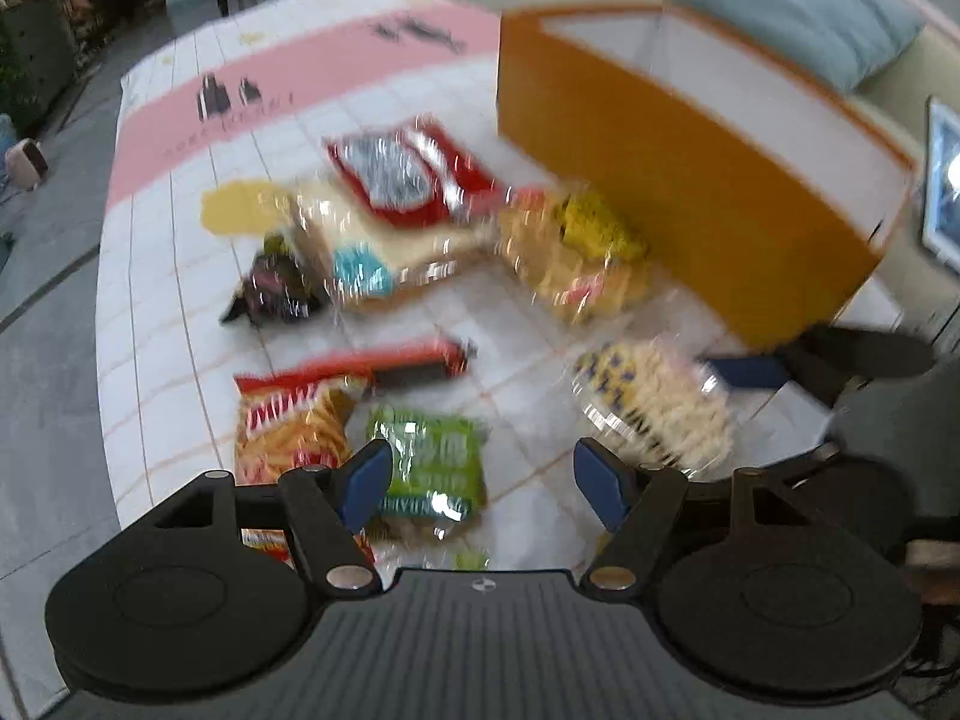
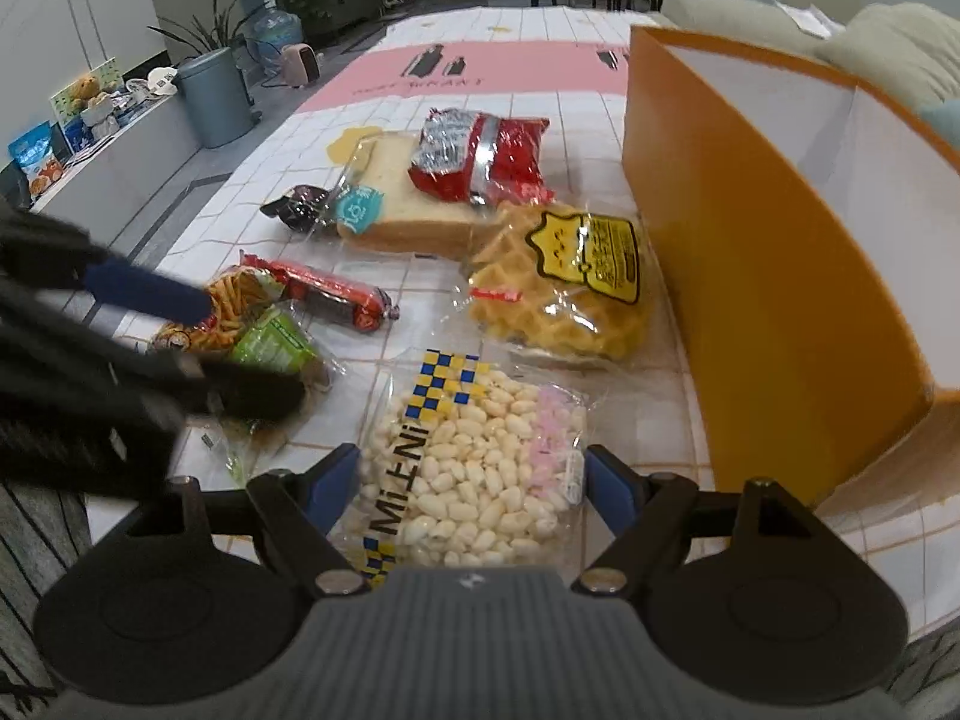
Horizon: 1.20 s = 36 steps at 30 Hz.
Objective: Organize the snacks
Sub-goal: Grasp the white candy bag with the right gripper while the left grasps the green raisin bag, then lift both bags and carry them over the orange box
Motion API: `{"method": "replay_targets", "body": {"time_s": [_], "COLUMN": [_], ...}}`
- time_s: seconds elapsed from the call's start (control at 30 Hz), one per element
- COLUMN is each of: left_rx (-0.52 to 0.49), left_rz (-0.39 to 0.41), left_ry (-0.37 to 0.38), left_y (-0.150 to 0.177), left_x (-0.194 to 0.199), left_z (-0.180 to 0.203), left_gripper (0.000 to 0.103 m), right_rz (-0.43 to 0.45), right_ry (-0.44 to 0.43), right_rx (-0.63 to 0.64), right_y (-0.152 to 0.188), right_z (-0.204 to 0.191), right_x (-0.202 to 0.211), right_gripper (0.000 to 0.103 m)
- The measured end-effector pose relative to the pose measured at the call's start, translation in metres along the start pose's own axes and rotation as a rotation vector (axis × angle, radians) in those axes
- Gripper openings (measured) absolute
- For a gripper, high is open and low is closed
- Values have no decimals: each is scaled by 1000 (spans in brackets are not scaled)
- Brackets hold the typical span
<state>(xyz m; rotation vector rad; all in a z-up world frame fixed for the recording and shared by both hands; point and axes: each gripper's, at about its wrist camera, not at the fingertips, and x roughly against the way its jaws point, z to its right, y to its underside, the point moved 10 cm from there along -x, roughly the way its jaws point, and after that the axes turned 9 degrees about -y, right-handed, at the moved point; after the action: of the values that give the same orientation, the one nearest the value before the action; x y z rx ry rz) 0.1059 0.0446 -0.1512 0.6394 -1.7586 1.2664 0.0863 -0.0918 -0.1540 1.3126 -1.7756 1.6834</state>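
Spread over your white tablecloth [image 2: 576, 114] beside the orange box [image 2: 750, 264], the snacks lie loose, your right gripper [image 2: 474, 489] wide open astride the puffed-rice bag [image 2: 480, 450], your left gripper [image 1: 480, 480] wide open above the green packet [image 1: 435, 462], gripping nothing.

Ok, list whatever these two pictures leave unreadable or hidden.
- Left wrist view: motion blur smears the print on every packet, such as the green packet.
- Right wrist view: the left gripper covers much of the chips bag.
- Both views: the orange box floor is hidden by its own walls.
- Right wrist view: the puffed snack bag near end is cut off by the right gripper.
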Motion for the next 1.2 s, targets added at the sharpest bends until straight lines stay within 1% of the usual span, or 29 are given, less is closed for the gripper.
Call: {"method": "replay_targets", "body": {"time_s": [0.07, 0.17, 0.27, 0.33, 0.37, 0.4, 0.5, 0.53, 0.57, 0.73, 0.83, 0.93, 1.03, 1.1, 1.2], "left_rx": [12, 46, 54, 43, 37, 40, 68, 81, 91, 105, 123, 148, 221, 278, 324], "left_rz": [-42, -101, -138, -156, -155, -144, -143, -143, -140, -133, -128, -98, -70, -66, -30], "left_ry": [-26, -59, -83, -122, -137, -136, -119, -110, -101, -103, -106, -74, -1, 53, 97], "left_y": [4, 10, 13, 15, 14, 12, 10, 10, 9, 11, 10, 8, 5, 3, -3], "left_x": [-9, -21, -30, -38, -41, -41, -44, -43, -42, -39, -36, -28, -17, -14, -7], "left_z": [-3, -12, -15, -15, -15, -15, -16, -17, -16, -15, -18, -22, -27, -31, -34], "left_gripper": [81, 81, 81, 81, 83, 82, 79, 75, 65, 60, 60, 60, 60, 60, 60], "right_rz": [-17, -34, -34, -36, -37, -39, -46, -45, -43, -19, -11, -2, 18, 38, 82], "right_ry": [12, -3, -7, 1, 4, 7, 11, 11, 10, 2, -15, -51, -67, -90, -130], "right_rx": [7, -28, -45, -33, -28, -24, -18, -18, -19, 28, 47, 63, 63, 55, 63], "right_y": [3, 6, 6, 7, 7, 8, 9, 9, 8, 3, 2, -1, -4, -8, -17], "right_z": [2, 5, 6, 5, 5, 4, 5, 5, 5, -2, -6, -11, -11, -11, -14], "right_x": [-1, -2, -2, -3, -3, -4, -6, -6, -6, -1, 3, 8, 16, 24, 37], "right_gripper": [78, 78, 78, 78, 78, 78, 78, 78, 78, 78, 78, 78, 78, 78, 78]}}
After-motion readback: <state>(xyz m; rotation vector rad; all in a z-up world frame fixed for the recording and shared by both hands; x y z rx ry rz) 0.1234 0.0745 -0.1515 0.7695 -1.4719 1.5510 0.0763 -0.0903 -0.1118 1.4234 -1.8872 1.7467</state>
